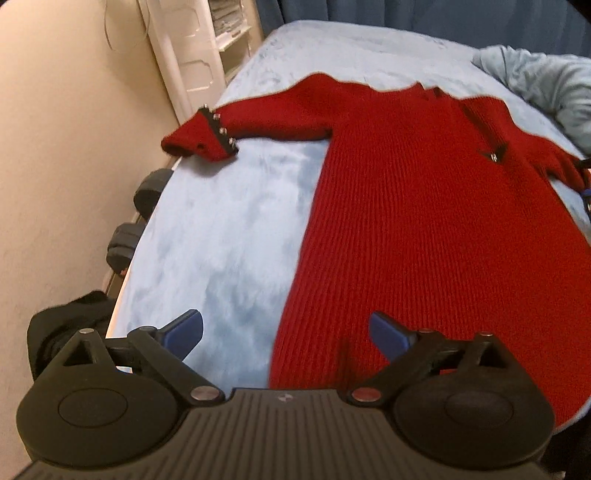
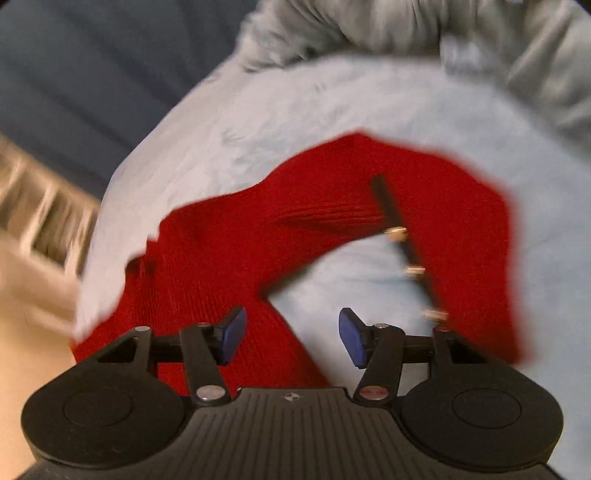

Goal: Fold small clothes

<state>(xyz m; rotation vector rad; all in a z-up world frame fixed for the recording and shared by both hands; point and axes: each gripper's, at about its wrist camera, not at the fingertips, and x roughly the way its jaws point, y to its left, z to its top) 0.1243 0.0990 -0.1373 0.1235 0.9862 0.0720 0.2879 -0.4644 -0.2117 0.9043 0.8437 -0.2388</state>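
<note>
A red knit sweater dress (image 1: 406,206) lies flat on a light blue bed cover (image 1: 229,229), neck at the far end. Its left sleeve (image 1: 236,125) stretches toward the bed's left edge, with a black cuff strip and metal studs. My left gripper (image 1: 286,334) is open and empty, hovering over the hem's left corner. In the right wrist view my right gripper (image 2: 291,334) is open and empty above the bent right sleeve (image 2: 476,236), whose black studded strip (image 2: 402,240) shows. This view is blurred.
A beige wall (image 1: 74,147) and white shelf unit (image 1: 199,51) stand left of the bed. Dark objects (image 1: 147,192) sit in the gap by the wall. A crumpled pale blue blanket (image 1: 546,85) lies at the far right. Dark blue curtain (image 1: 406,14) behind.
</note>
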